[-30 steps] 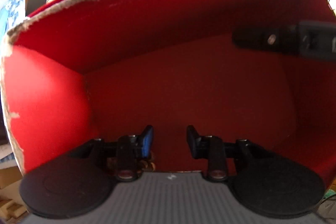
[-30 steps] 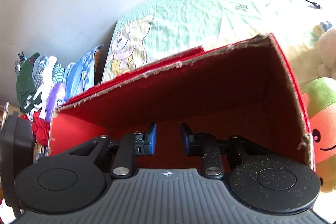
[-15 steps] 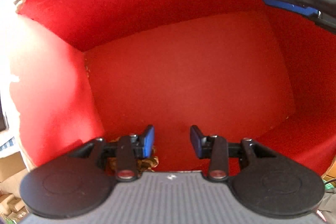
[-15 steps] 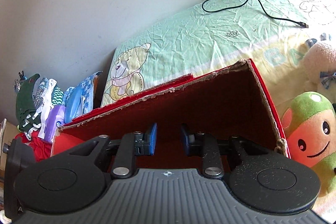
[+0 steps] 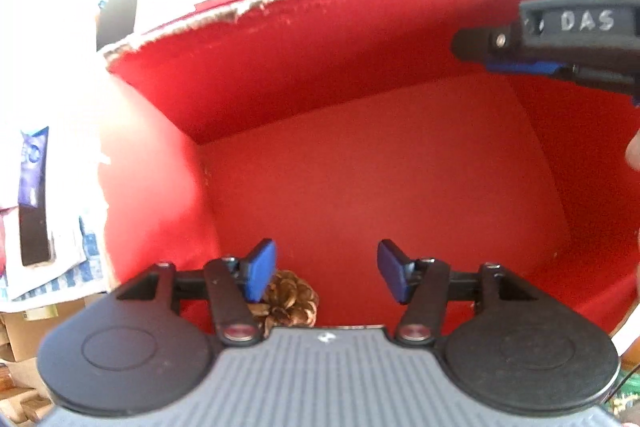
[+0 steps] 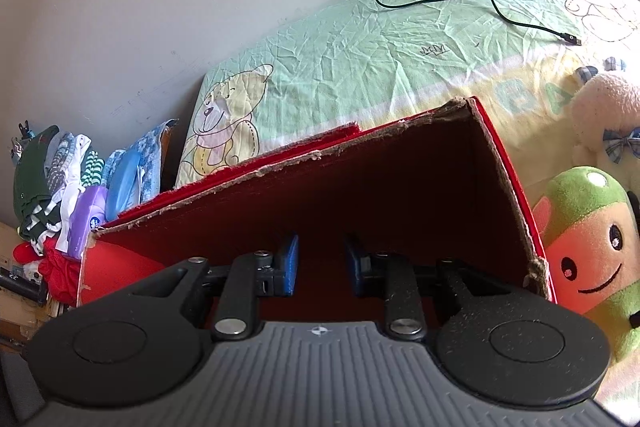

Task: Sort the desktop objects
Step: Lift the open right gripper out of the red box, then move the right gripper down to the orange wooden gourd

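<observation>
1. Our left gripper point(image 5: 326, 273) hangs inside the red box point(image 5: 360, 167) with its blue pads spread wide and nothing between them. The pine cone point(image 5: 290, 301) lies on the box floor just beneath and behind the left pad, partly hidden by the gripper body.
2. Our right gripper point(image 6: 320, 265) sits at the box's near edge, its pads narrowly apart, gripping nothing that we can see.
3. Risk, as we judge it: pulling the left tool back could let the left finger snag the cone's scales and drag it out of the box, since the two sit so close.
4. A second risk: the right tool shows at the upper right of the left view, over the same opening. If both move at once they could knock together or tip the box wall.
5. The box is cardboard with a matte, felt-like red lining and a ragged, torn pale rim, so a clipped edge would probably bend or fray further.
6. The cone is brown, woody and roundish, with open overlapping scales: light, rough and likely to catch.
</observation>
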### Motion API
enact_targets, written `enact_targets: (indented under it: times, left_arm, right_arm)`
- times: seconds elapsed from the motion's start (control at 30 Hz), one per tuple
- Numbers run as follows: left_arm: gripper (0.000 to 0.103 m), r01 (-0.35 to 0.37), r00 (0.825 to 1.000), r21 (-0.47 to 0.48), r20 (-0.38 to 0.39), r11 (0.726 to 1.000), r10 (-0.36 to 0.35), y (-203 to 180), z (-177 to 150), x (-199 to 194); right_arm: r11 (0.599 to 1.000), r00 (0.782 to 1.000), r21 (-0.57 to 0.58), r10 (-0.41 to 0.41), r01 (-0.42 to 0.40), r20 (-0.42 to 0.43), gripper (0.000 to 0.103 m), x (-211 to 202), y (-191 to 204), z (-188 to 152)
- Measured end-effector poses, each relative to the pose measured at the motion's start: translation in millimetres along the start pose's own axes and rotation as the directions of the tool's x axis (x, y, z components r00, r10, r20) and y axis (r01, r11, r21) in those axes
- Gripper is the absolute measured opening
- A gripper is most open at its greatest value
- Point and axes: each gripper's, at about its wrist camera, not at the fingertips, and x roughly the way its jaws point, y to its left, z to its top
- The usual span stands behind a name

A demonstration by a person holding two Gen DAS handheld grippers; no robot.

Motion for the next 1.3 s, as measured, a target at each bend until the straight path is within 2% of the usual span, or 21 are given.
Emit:
enact_targets:
  times: [0.13,0.3,0.5,0.67,0.8,0.87,0.93,1.07,1.13,1.2,1.3]
  left_arm:
    - [0.065,-0.019,0.999,-0.031,0.047,0.999,0.021,-3,-2,-12]
    - [0.065,-0.037,0.994,-0.074,0.096,0.997,0.044,-4,-9,-24]
    - [0.068,-0.089,0.979,-0.077,0.177,0.993,0.101,-16,-3,-44]
    - [0.069,-0.062,0.970,-0.154,0.224,0.986,0.096,-16,-6,-67]
    - [0.069,-0.069,0.961,-0.196,0.251,0.978,0.118,-29,-13,-91]
    - [0.069,-0.088,0.954,-0.205,0.263,0.975,0.142,-25,-23,-91]
    - [0.069,-0.091,0.953,-0.220,0.263,0.971,0.149,-16,-29,-72]
    - [0.069,-0.100,0.949,-0.251,0.266,0.963,0.168,-16,-34,-84]
    - [0.069,-0.112,0.943,-0.268,0.274,0.957,0.187,-19,-38,-85]
    - [0.069,-0.113,0.935,-0.290,0.293,0.950,0.200,-21,-44,-92]
    - [0.069,-0.108,0.924,-0.334,0.314,0.936,0.218,-23,-54,-105]
  right_arm:
    - [1.000,1.000,0.018,-0.003,0.003,-0.016,0.029,1,-3,0]
    - [0.999,1.000,0.029,-0.021,0.022,-0.021,0.029,1,-5,0]
    - [0.999,1.000,0.037,-0.015,0.015,-0.015,0.029,-1,-6,-1]
    - [0.999,1.000,0.037,-0.005,0.005,-0.003,0.029,-4,-6,-2]
    - [1.000,1.000,0.030,0.003,-0.003,-0.010,0.029,-3,-6,-2]
    - [1.000,1.000,0.028,0.012,-0.011,-0.017,0.029,-3,-6,-2]
    - [0.999,1.000,0.027,0.021,-0.020,-0.021,0.029,-2,-6,-2]
    - [0.999,0.999,0.018,0.032,-0.032,-0.025,0.029,-3,-5,-2]
    - [0.999,0.999,-0.024,0.035,-0.035,-0.004,0.029,-11,0,-2]
    - [0.996,0.998,-0.065,0.056,-0.055,0.017,0.029,-24,3,-7]
    - [0.985,0.986,-0.056,0.166,-0.164,0.032,0.029,-53,-2,-12]
